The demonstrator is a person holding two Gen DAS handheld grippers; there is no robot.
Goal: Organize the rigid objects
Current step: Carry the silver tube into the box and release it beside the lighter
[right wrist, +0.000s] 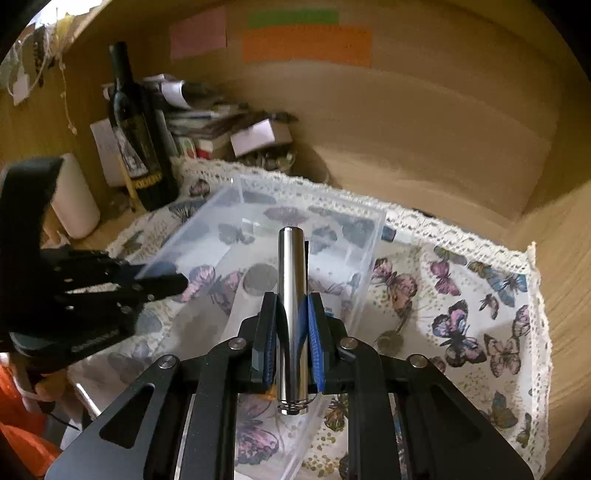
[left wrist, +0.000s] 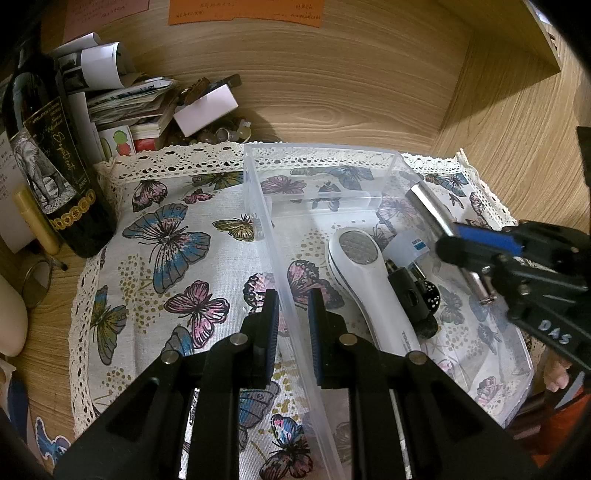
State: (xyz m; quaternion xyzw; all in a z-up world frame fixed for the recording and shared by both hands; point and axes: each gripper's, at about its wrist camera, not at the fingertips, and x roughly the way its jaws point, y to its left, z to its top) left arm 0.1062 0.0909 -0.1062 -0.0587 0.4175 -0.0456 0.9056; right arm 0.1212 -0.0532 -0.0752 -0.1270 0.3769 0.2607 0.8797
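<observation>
A butterfly-print cloth point(left wrist: 177, 236) covers the wooden surface point(left wrist: 351, 85). The left tool point(left wrist: 291, 314) pinches the near wall of the clear plastic bin point(left wrist: 295, 295), while the right tool point(right wrist: 291, 325) clamps a metal cylinder point(right wrist: 291, 295) above that bin, where a white handheld device point(left wrist: 365, 273) lies.

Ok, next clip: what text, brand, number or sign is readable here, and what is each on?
"2020": wine bottle label, lower edge; the script above it is too small to read.
"DAS": right gripper body, white letters.
"TOSH", cut off: handle of the white handheld device in the clear plastic bin.
Orange sticky note: handwriting too small.
Small white-and-blue label: unreadable.
</observation>
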